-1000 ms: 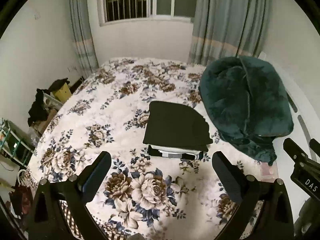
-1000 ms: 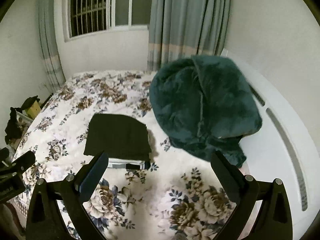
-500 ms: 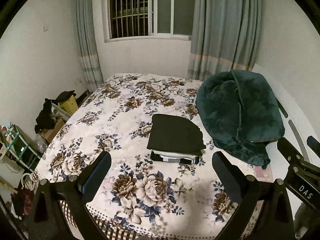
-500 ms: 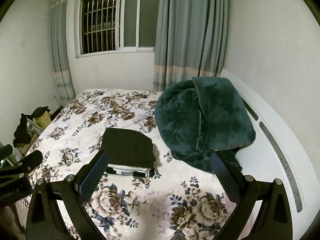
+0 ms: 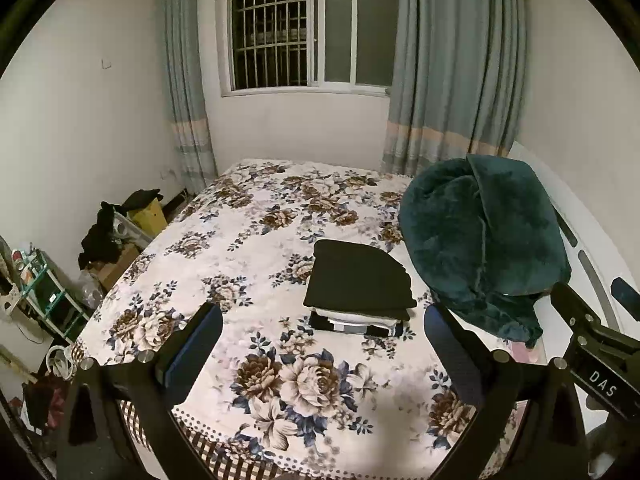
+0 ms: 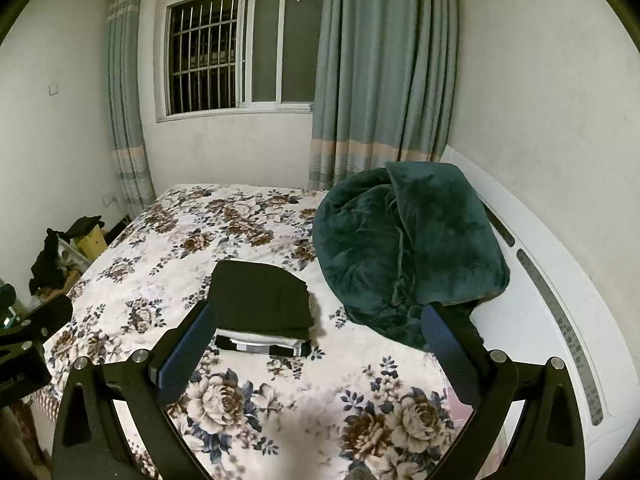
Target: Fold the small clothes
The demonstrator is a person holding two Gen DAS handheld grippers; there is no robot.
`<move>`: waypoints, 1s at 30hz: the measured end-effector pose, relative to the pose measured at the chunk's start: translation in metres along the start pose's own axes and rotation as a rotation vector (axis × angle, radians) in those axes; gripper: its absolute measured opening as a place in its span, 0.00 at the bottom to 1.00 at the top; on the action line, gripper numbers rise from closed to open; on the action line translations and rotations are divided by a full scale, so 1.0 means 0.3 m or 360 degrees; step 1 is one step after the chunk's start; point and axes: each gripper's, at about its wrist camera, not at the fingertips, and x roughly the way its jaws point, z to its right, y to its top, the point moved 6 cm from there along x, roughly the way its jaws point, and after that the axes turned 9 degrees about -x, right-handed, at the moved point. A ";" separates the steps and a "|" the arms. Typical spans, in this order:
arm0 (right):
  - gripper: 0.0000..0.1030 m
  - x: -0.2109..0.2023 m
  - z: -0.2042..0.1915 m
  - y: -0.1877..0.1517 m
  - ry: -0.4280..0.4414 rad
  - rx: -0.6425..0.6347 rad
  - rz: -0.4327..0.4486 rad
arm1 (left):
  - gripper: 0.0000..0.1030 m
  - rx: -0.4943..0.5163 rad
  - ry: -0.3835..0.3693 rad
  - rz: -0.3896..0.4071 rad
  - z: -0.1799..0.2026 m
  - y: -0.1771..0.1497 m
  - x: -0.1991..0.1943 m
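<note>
A neat stack of folded clothes (image 5: pixel 358 286) lies on the floral bed (image 5: pixel 240 248), a black piece on top and white and black pieces under it. It also shows in the right wrist view (image 6: pixel 260 304). My left gripper (image 5: pixel 322 344) is open and empty, held back above the bed's near edge, apart from the stack. My right gripper (image 6: pixel 316 340) is open and empty too, held back and above the bed. The right gripper's body shows at the right edge of the left wrist view (image 5: pixel 592 344).
A dark green plush blanket (image 5: pixel 480 240) is heaped on the bed's right side by the white headboard (image 6: pixel 560 300). Clutter, a small shelf (image 5: pixel 44 296) and boxes stand on the floor left of the bed. Window and curtains are behind.
Both grippers have pulled back and up from the bed, so the stack looks smaller and farther. Both stay open. The stack has not moved.
</note>
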 end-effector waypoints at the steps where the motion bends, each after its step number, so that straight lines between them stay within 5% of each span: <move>1: 1.00 -0.003 0.000 -0.004 0.0000 0.0004 -0.0001 | 1.00 0.0001 0.0002 -0.0002 -0.001 -0.001 -0.004; 30: 1.00 -0.021 -0.022 0.072 0.0046 -0.0032 0.0040 | 1.00 -0.0020 0.0030 0.0047 -0.005 0.008 -0.046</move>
